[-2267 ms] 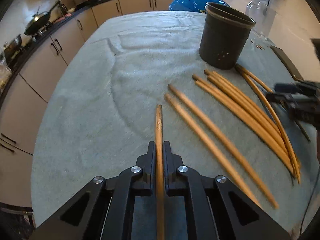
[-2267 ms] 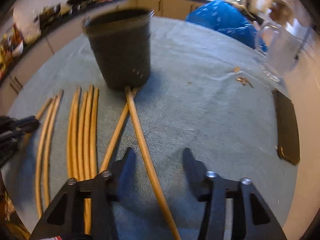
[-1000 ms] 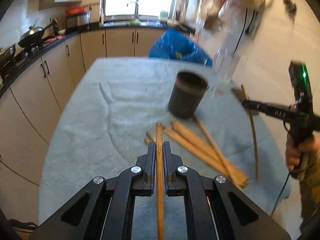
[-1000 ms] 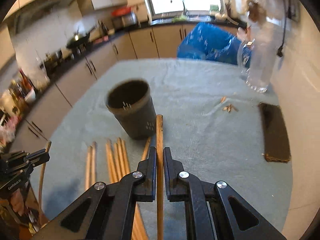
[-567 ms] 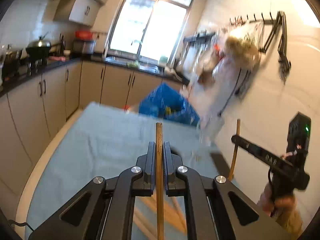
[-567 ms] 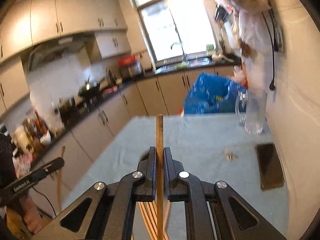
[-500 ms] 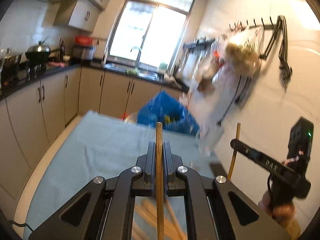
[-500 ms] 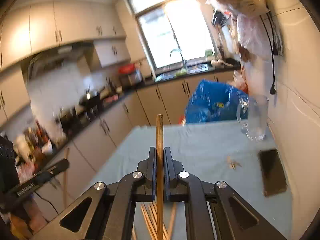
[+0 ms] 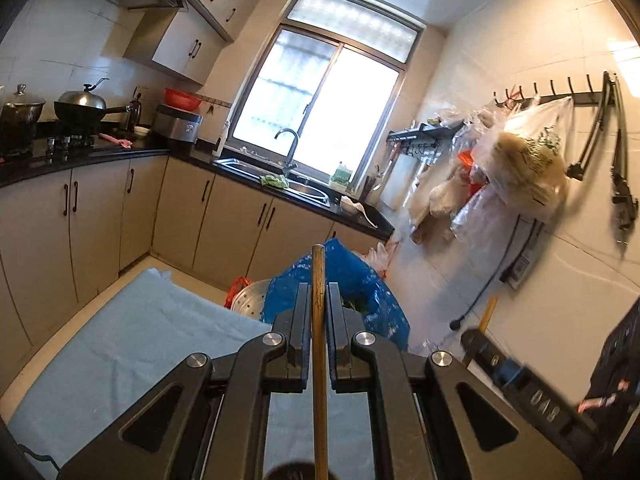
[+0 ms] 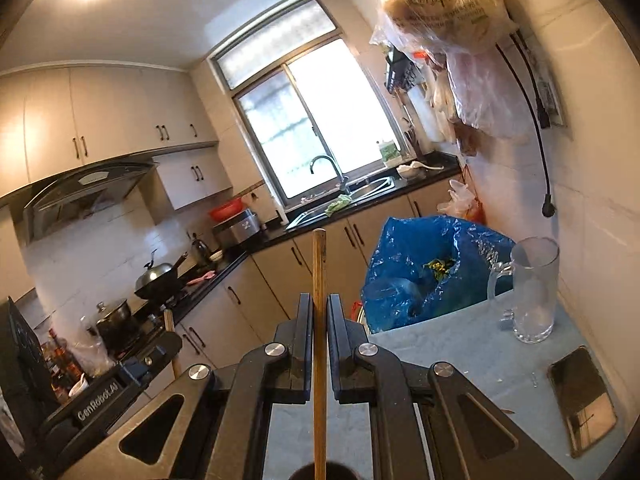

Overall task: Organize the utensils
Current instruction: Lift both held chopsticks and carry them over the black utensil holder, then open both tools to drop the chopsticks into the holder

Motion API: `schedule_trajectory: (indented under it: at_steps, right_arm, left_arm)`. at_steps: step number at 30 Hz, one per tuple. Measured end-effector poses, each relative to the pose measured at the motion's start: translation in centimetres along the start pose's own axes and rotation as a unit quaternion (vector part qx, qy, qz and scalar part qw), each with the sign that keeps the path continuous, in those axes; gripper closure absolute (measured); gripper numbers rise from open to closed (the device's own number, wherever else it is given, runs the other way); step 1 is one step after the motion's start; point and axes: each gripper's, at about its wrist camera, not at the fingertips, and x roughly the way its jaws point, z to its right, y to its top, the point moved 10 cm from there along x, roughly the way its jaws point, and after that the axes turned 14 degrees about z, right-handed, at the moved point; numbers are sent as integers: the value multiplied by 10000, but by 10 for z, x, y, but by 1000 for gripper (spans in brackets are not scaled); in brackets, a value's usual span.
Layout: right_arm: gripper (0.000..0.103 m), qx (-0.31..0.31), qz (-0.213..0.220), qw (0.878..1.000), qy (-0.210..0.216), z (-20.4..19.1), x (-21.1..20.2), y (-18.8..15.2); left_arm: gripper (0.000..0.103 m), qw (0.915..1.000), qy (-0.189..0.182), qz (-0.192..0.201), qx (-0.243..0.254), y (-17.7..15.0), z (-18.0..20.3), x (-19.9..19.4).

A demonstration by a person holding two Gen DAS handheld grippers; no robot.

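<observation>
My left gripper is shut on a wooden chopstick that runs straight out between the jaws, tip raised toward the kitchen window. My right gripper is likewise shut on a second wooden chopstick. Each wrist view shows the other gripper alongside: the right gripper with its stick tip poking up, and the left gripper with its stick. A dark round rim, likely the utensil holder, shows at the bottom edge under both sticks. The loose chopsticks on the table are out of view.
The table's light blue cloth lies below. A blue plastic bag sits past its far edge. A clear glass pitcher and a dark flat phone rest at the right. Cabinets and plastic bags hanging on the right wall surround the table.
Both grippers have risen and tilted upward, still holding their chopsticks. The holder and loose chopsticks slid down out of view; only a dark rim remains at the bottom edge.
</observation>
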Motion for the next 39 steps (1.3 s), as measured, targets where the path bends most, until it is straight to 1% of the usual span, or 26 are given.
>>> schedule_trajectory:
  at_steps: [2, 7, 9, 11, 15, 17, 18, 19, 21, 22, 24, 26, 28, 30, 31, 33, 34, 36, 37, 38, 39]
  right_arm:
    - [96, 37, -82, 9999, -58, 9, 12, -12]
    - [96, -126, -377, 9992, -96, 20, 26, -45]
    - [96, -247, -457, 9986, -107, 22, 27, -56]
    - [96, -288, -565, 9979, -101, 24, 27, -65]
    - [95, -420, -726, 9965, -66, 24, 25, -80]
    - [88, -461, -754, 9961, -75, 23, 23, -84]
    - [79, -467, -783, 9958, -71, 23, 22, -85]
    - [71, -466, -801, 9957, -68, 22, 22, -85]
    - [65, -461, -821, 9955, -55, 21, 19, -85]
    - [65, -466, -829, 9955, -49, 20, 16, -84]
    - [63, -483, -831, 9954, -31, 18, 7, -80]
    - [56, -541, -822, 9951, 17, 18, -7, -74]
    - [42, -669, -866, 9940, 41, 20, -26, -73]
    - [37, -850, -1020, 9911, 58, 27, -46, -82]
    - [36, -957, -1176, 9884, 53, 32, -56, -92]
    - [36, -1089, -1637, 9805, 63, 44, -71, -121]
    - [36, -1084, -1897, 9758, 81, 51, -77, -138]
    - [36, -1051, -2406, 9649, 98, 63, -87, -173]
    - [37, -1015, -2742, 9562, 129, 68, -92, -195]
    - [39, -970, -2929, 9510, 171, 69, -94, -209]
    - [44, -906, -3145, 9447, 222, 71, -97, -226]
  left_arm:
    - [97, 9999, 100, 63, 93, -5, -1, 16]
    - [97, 9987, 239, 41, 457, -27, -4, 34]
    - [97, 9978, 332, -28, 576, -38, -9, 36]
    - [97, 9965, 440, -194, 690, -51, -15, 40]
    - [96, 9951, 590, -335, 726, -59, -27, 37]
    - [88, 9947, 613, -386, 724, -59, -31, 33]
    - [78, 9947, 620, -407, 715, -58, -33, 29]
    - [71, 9947, 636, -395, 705, -56, -34, 25]
    - [65, 9950, 657, -302, 694, -47, -36, 13]
    - [59, 9951, 645, -270, 697, -40, -36, 4]
    - [56, 9950, 649, -220, 720, -30, -37, -10]
    - [49, 9946, 658, -127, 793, -17, -40, -34]
    - [38, 9941, 673, -80, 851, -11, -46, -56]
    - [36, 9931, 729, -118, 913, -14, -58, -80]
    - [36, 9920, 807, -252, 938, -23, -69, -95]
    - [36, 9900, 945, -537, 904, -41, -85, -112]
    - [36, 9881, 1031, -752, 855, -56, -95, -120]
    - [36, 9824, 1144, -1269, 757, -90, -113, -134]
    - [36, 9770, 1202, -1610, 712, -114, -123, -142]
    - [36, 9727, 1276, -1818, 676, -131, -130, -148]
    - [37, 9698, 1335, -1934, 653, -142, -135, -151]
